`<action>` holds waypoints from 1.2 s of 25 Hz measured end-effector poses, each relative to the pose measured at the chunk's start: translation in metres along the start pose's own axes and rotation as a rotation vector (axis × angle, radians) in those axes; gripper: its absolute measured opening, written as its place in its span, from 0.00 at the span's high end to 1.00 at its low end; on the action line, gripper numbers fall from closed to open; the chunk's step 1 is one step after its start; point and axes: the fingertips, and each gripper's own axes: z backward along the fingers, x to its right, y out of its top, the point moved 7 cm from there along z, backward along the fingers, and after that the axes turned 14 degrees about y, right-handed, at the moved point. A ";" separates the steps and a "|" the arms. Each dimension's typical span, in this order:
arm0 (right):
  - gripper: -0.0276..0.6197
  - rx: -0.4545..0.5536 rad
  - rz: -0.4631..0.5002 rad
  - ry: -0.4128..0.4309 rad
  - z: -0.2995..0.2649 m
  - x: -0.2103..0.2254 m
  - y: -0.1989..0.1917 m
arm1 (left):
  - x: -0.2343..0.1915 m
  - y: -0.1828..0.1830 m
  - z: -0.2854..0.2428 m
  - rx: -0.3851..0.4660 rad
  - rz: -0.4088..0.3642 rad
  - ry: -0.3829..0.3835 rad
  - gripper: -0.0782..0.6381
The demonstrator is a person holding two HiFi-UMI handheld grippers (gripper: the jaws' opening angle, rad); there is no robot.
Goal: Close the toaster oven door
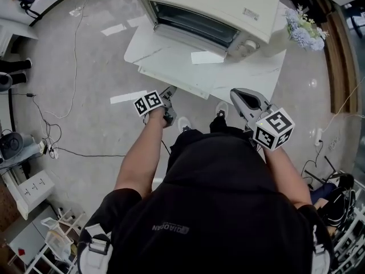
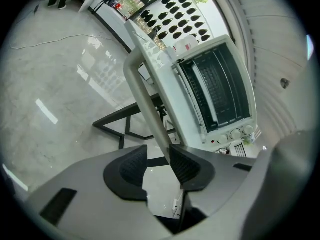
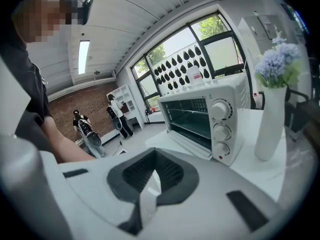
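A white toaster oven (image 1: 228,4) stands on a white table (image 1: 251,76). Its door (image 1: 191,40) hangs open toward me, so the dark inside shows. In the right gripper view the door (image 3: 187,139) lies flat in front of the oven (image 3: 220,119). My left gripper (image 1: 170,94) is at the table's front edge, short of the door. In its own view the left gripper (image 2: 157,166) has its jaws apart, with the table's edge (image 2: 145,104) running between them. My right gripper (image 1: 236,96) hovers at the front edge to the right, and its pads (image 3: 167,176) look closed on nothing.
A vase of pale flowers (image 1: 302,30) stands on the table right of the oven. A white paper slip (image 1: 208,57) lies in front of the door. Cables (image 1: 68,96) and a power strip (image 1: 34,187) lie on the floor at the left. People (image 3: 117,116) stand far off.
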 end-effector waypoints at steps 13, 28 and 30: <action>0.96 0.024 0.003 -0.006 0.005 -0.002 0.001 | 0.013 0.003 0.011 0.025 -0.006 -0.053 0.72; 0.96 0.076 0.013 0.004 0.001 -0.008 0.007 | 0.076 0.021 0.047 0.102 -0.099 -0.294 0.68; 0.96 0.082 0.017 0.003 0.002 -0.008 0.008 | 0.084 0.024 0.051 0.118 -0.107 -0.309 0.67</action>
